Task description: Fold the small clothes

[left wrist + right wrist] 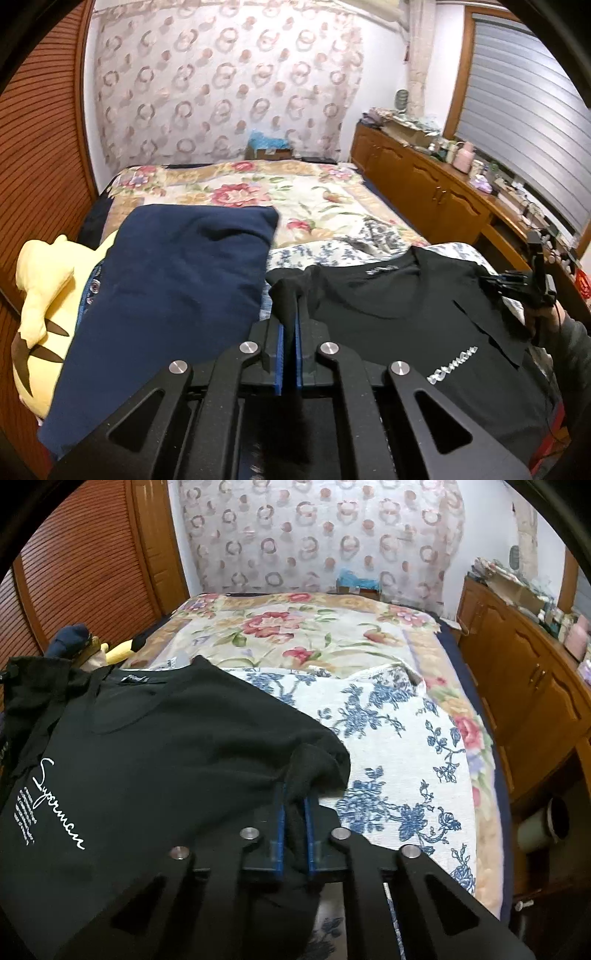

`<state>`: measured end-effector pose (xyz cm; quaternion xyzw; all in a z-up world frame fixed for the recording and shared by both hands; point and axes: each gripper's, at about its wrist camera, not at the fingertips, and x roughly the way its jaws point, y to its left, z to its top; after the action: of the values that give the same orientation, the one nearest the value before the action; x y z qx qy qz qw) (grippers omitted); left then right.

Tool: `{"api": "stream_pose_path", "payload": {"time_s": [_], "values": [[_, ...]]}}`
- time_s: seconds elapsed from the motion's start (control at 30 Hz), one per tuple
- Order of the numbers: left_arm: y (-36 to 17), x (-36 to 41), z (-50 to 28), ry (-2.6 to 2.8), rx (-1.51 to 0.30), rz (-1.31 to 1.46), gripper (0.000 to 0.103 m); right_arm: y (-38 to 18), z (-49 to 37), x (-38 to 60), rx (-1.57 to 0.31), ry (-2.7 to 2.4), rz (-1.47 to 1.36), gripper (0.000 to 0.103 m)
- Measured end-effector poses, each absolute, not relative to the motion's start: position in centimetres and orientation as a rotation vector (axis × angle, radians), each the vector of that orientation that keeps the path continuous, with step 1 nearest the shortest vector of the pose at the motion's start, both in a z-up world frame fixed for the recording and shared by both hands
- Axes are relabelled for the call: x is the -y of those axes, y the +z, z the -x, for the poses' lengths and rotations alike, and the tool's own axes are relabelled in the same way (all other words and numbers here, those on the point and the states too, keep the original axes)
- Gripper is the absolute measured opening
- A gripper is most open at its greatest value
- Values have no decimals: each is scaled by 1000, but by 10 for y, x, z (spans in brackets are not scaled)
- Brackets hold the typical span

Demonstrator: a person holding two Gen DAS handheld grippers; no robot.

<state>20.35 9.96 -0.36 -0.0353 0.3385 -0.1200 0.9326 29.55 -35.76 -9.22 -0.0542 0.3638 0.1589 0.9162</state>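
A black T-shirt (pixel 406 306) with white lettering lies front-up on the bed, its collar toward the far end. My left gripper (pixel 290 317) is shut on the shirt's left shoulder, black cloth bunched up between the blue pads. In the right wrist view the same black T-shirt (pixel 155 746) spreads to the left. There my right gripper (pixel 295 805) is shut on its right sleeve edge, fabric pinched between the pads. The right gripper (pixel 517 284) also shows at the far right of the left wrist view, held by a hand.
A navy pillow (pixel 173 280) and a yellow plush toy (pixel 40 288) lie left of the shirt. A blue-flowered white cloth (pixel 399 738) and a floral bedspread (pixel 295 631) cover the bed. A wooden cabinet (pixel 424 184) with cluttered top runs along the right. A wooden louvred door (pixel 81 565) is left.
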Motion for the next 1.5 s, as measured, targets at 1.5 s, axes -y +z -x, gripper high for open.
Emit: {"api": "stream_pose_path", "payload": {"time_s": [1.5], "values": [[-37,-140,49,-92,-627,170,21,-48,25,408,-622,415,103,12]]}}
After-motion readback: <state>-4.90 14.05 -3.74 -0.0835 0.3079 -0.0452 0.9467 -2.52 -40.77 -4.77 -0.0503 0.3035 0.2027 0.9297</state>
